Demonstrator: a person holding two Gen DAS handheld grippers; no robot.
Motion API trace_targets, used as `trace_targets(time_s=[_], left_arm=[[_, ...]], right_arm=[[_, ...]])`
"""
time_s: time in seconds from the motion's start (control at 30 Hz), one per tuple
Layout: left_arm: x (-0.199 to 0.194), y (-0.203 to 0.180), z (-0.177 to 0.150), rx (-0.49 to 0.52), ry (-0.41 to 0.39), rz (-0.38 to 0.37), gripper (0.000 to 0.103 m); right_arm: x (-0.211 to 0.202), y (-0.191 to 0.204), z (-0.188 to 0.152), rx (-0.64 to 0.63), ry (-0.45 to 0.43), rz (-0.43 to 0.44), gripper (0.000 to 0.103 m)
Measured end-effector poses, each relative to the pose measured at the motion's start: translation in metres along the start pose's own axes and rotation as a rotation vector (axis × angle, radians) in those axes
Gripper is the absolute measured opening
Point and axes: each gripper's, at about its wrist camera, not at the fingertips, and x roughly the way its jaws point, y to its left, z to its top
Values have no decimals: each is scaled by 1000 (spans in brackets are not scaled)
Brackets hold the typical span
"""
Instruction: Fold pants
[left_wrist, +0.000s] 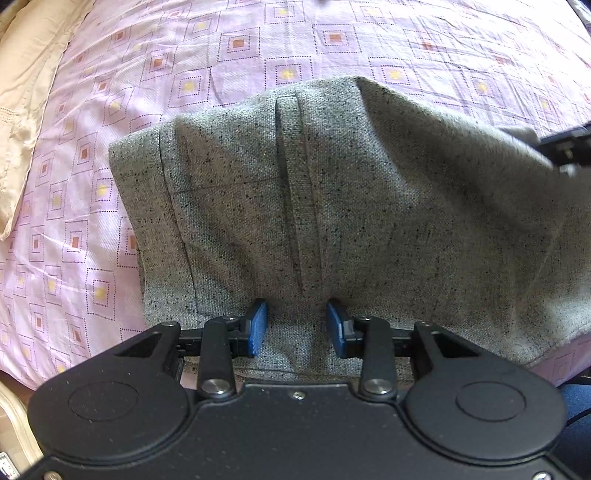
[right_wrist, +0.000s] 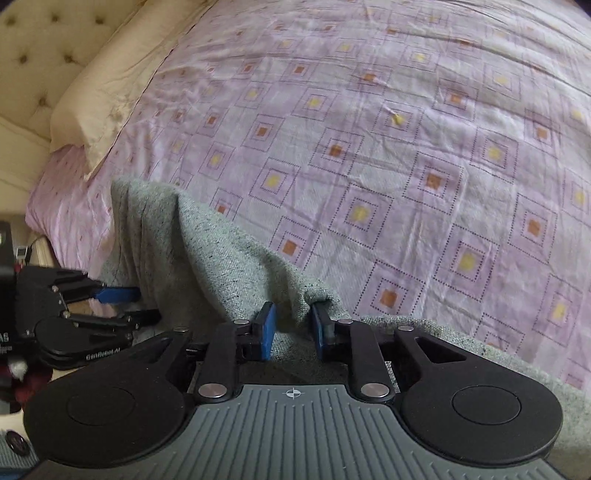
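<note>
A bed (right_wrist: 406, 110) filled both views, spread with a pink sheet (left_wrist: 258, 44) printed in dotted squares with yellow and orange centres. At its far left, in the right wrist view, rose a cream tufted headboard (right_wrist: 40, 48), and a cream pillow (right_wrist: 107, 88) lay along the sheet's edge in front of it.

The grey speckled pants (left_wrist: 351, 192) lay near the bed's front edge, in front of both claws. In the left wrist view they rose in a wide, humped fold with a seam and a pleat running down toward the camera, their upper edge draped over the pink sheet. In the right wrist view, part of the cloth hung in loose vertical folds to the left while another part lay flat at lower right.

The left claw (left_wrist: 297, 326) pointed down onto the pants. Its blue pads (left_wrist: 258, 328) stood apart, with a ridge of grey cloth between them; whether they pressed on it could not be told.

The right claw (right_wrist: 291, 328) had its blue pads (right_wrist: 267, 332) close on either side of a hanging bunch of the fabric, and the cloth there looked gathered between them; a firm pinch could not be confirmed.
</note>
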Motion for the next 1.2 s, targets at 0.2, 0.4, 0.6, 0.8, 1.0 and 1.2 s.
trace_targets(time_s=[0.2, 0.4, 0.6, 0.8, 1.0, 1.2], left_arm=[[0, 2, 0, -3, 5, -7, 45], [0, 2, 0, -5, 2, -8, 45], [1, 3, -1, -7, 4, -12, 45], [2, 4, 6, -19, 36, -17, 45], [4, 5, 14, -33, 61, -16, 45], [2, 1, 5, -31, 11, 5, 45]], right_arm=[[20, -8, 13, 58, 36, -17, 22], [19, -8, 8, 64, 21, -48, 7], [12, -7, 6, 66, 0, -58, 6], [13, -6, 8, 72, -3, -61, 6], [-7, -4, 16, 66, -124, -101, 4], [-21, -10, 36, 65, -248, -140, 2]])
